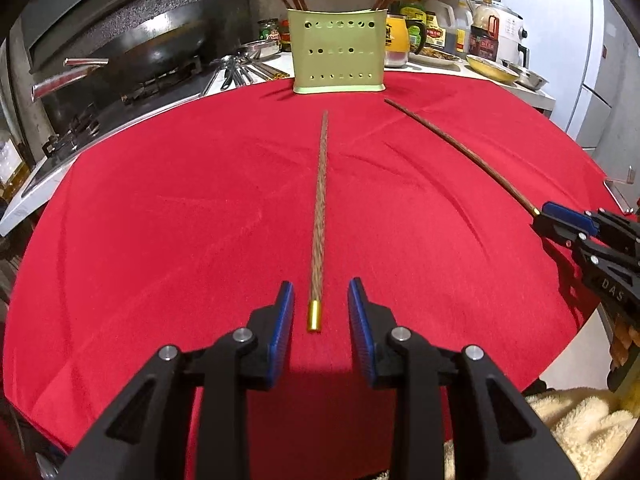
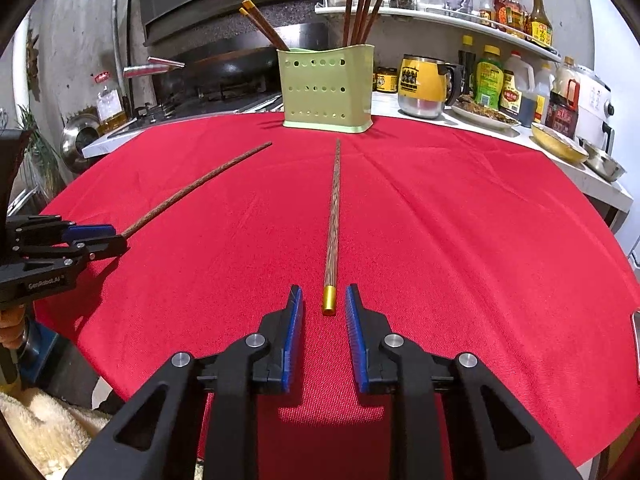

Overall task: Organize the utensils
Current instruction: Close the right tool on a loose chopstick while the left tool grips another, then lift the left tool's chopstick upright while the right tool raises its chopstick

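Two brown chopsticks with gold caps lie on the red cloth. In the left wrist view, one chopstick points toward the green perforated holder. Its gold end lies between the fingers of my left gripper, with a gap on each side. My right gripper sits at the near end of the other chopstick. The right wrist view shows that chopstick with its cap between the fingers of the right gripper, the pads clear of it. The left gripper shows at the left edge.
The holder has several chopsticks standing in it. Behind it are a yellow mug, sauce bottles, bowls and a white cooker. A wok on a stove stands back left. A cream towel lies below the table edge.
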A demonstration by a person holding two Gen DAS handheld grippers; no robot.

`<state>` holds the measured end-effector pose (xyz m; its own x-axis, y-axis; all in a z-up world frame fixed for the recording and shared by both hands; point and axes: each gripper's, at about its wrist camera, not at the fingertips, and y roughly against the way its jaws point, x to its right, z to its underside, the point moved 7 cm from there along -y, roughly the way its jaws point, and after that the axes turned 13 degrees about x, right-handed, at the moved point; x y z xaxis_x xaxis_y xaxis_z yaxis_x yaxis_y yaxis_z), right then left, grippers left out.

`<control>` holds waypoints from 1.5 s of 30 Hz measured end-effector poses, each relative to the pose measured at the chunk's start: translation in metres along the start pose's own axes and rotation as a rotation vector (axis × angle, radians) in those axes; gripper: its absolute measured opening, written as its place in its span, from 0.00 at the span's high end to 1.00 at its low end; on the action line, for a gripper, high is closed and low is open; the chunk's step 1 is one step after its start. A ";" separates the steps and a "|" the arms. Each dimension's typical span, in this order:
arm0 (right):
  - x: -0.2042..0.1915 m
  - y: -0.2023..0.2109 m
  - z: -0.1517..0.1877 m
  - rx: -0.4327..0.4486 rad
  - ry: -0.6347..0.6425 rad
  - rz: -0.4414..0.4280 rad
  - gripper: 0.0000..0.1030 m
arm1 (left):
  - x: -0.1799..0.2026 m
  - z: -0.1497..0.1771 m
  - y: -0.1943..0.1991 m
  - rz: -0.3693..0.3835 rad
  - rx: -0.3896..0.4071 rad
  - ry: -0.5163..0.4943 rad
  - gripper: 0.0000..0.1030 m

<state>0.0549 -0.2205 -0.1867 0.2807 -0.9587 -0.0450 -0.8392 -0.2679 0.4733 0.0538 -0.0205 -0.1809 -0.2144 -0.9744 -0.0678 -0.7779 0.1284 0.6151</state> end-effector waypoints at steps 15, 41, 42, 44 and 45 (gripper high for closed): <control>0.000 -0.010 -0.005 0.006 -0.017 0.006 0.86 | -0.008 -0.011 -0.014 -0.023 0.043 0.023 0.92; 0.009 0.045 -0.097 0.256 -0.036 -0.022 0.93 | -0.034 -0.108 0.072 -0.016 0.438 0.083 0.94; 0.008 0.051 -0.106 0.278 -0.031 -0.023 0.93 | -0.036 -0.118 0.083 -0.016 0.476 0.083 0.94; 0.005 0.063 -0.128 0.329 -0.027 -0.032 0.93 | -0.037 -0.133 0.098 -0.015 0.526 0.081 0.94; 0.003 0.071 -0.141 0.356 -0.022 -0.040 0.93 | -0.039 -0.139 0.105 -0.016 0.549 0.082 0.94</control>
<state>0.0619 -0.2292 -0.0295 0.3100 -0.9475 -0.0782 -0.9384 -0.3182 0.1352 0.0628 0.0051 -0.0046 -0.1706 -0.9853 0.0007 -0.9790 0.1695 0.1128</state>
